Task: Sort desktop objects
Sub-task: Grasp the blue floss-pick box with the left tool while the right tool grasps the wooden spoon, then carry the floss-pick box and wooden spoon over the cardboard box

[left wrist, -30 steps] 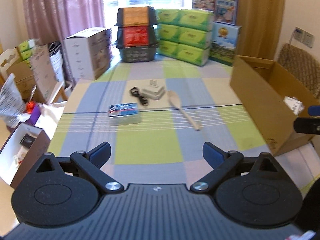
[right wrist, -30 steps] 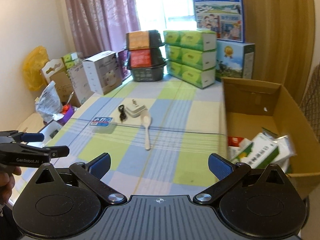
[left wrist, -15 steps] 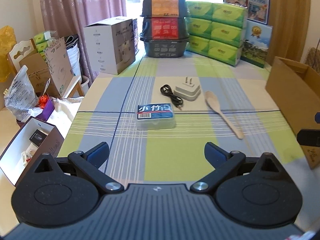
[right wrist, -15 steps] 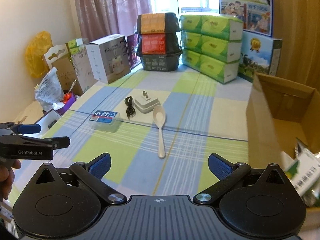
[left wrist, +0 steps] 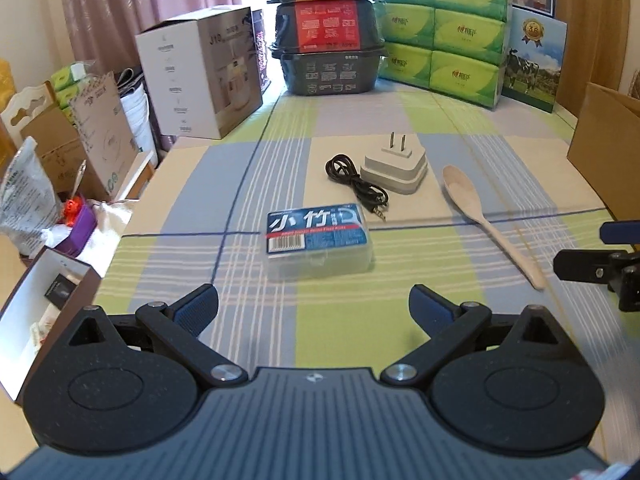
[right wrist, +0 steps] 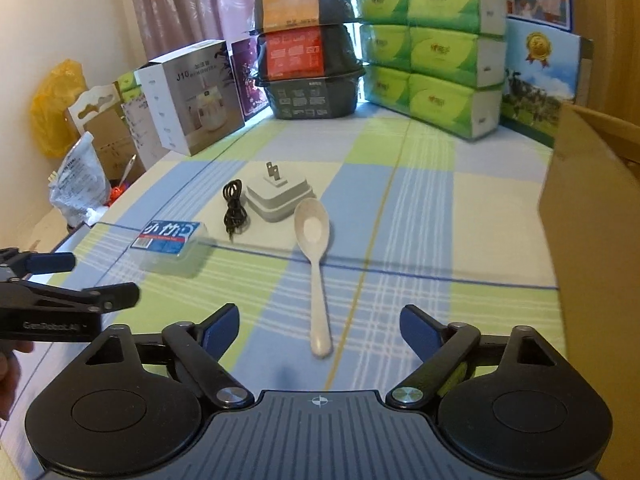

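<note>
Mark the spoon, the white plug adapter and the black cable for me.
spoon (right wrist: pixel 312 229): right wrist view, on the bowl.
white plug adapter (left wrist: pixel 394 170): left wrist view, on the top of its body.
black cable (left wrist: pixel 357 183): left wrist view, on the coiled middle.

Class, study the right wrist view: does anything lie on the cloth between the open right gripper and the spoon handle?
Nothing visible does. The right gripper is open, and the spoon points its handle end towards the gap between the fingers, with only bare checked tablecloth between. The adapter sits beyond the spoon bowl.
</note>
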### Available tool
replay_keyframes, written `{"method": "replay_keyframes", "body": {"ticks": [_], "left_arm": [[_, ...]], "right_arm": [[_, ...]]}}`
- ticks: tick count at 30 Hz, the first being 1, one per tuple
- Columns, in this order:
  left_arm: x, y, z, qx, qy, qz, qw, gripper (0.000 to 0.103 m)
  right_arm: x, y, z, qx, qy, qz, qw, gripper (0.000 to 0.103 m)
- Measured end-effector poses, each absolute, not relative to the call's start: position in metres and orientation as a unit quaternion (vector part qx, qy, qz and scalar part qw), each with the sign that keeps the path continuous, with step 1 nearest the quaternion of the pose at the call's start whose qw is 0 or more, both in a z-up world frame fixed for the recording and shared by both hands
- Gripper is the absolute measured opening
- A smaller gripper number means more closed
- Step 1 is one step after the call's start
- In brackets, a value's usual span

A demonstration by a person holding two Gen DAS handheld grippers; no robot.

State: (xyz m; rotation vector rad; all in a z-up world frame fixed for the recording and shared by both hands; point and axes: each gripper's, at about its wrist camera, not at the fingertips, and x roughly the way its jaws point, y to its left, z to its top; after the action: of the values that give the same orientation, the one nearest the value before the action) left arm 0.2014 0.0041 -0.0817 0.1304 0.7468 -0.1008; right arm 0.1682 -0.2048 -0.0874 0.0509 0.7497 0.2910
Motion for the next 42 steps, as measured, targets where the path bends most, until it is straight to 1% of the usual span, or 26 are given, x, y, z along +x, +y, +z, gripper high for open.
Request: {"method": "replay_keyframes", "body": {"ticks": [5, 12, 14, 15, 21, 23, 24, 26, 28, 30, 32, 33, 35, 42], "left_arm": [[0.226, 0.003, -0.091, 0.058, 0.363, -0.049, 0.929, 0.1], [0.25, 0.007, -0.107, 0.041, 0.364, -0.045, 0.929, 0.1], [0.256, 0.007, -0.109, 0.038, 0.362, -0.045, 0.93, 0.1], [0.258, 0.006, -0.109, 0.038, 0.36, -0.045, 0.931, 0.1], [0.27, 0.003, -0.111, 0.036, 0.352, -0.042, 0.935, 0.1], [0.272, 0.001, -0.113, 0.042, 0.351, -0.045, 0.934, 0.1], [0.273, 0.0, -0.114, 0.046, 0.352, -0.046, 0.934, 0.1], [0.274, -0.001, -0.116, 0.052, 0.352, -0.042, 0.934, 0.099], [0.274, -0.001, -0.117, 0.05, 0.35, -0.039, 0.935, 0.099], [0.275, 0.0, -0.117, 0.046, 0.347, -0.037, 0.936, 0.096], [0.275, 0.0, -0.116, 0.045, 0.346, -0.038, 0.936, 0.089], [0.275, 0.0, -0.117, 0.045, 0.348, -0.038, 0.936, 0.088], [0.275, 0.001, -0.117, 0.039, 0.352, -0.04, 0.934, 0.084], [0.264, 0.001, -0.112, 0.043, 0.364, -0.044, 0.929, 0.083]], "right_arm": [[0.192, -0.196, -0.102, 0.02, 0.38, 0.159, 0.911, 0.068], [0.217, -0.194, -0.12, 0.02, 0.39, 0.167, 0.905, 0.052], [0.224, -0.195, -0.124, 0.024, 0.392, 0.171, 0.904, 0.042], [0.226, -0.195, -0.127, 0.024, 0.392, 0.172, 0.903, 0.04], [0.237, -0.185, -0.132, -0.009, 0.373, 0.172, 0.912, 0.026], [0.237, -0.18, -0.133, -0.023, 0.369, 0.17, 0.913, 0.017], [0.238, -0.179, -0.133, -0.029, 0.368, 0.169, 0.914, 0.015], [0.239, -0.178, -0.134, -0.034, 0.367, 0.165, 0.915, 0.004], [0.239, -0.179, -0.134, -0.034, 0.366, 0.165, 0.915, 0.004], [0.239, -0.179, -0.134, -0.035, 0.367, 0.162, 0.915, 0.004], [0.239, -0.179, -0.134, -0.036, 0.368, 0.157, 0.916, 0.004], [0.238, -0.18, -0.134, -0.034, 0.369, 0.156, 0.916, 0.004], [0.237, -0.181, -0.132, -0.032, 0.369, 0.154, 0.916, 0.004], [0.226, -0.182, -0.124, -0.033, 0.369, 0.151, 0.916, 0.004]]}}
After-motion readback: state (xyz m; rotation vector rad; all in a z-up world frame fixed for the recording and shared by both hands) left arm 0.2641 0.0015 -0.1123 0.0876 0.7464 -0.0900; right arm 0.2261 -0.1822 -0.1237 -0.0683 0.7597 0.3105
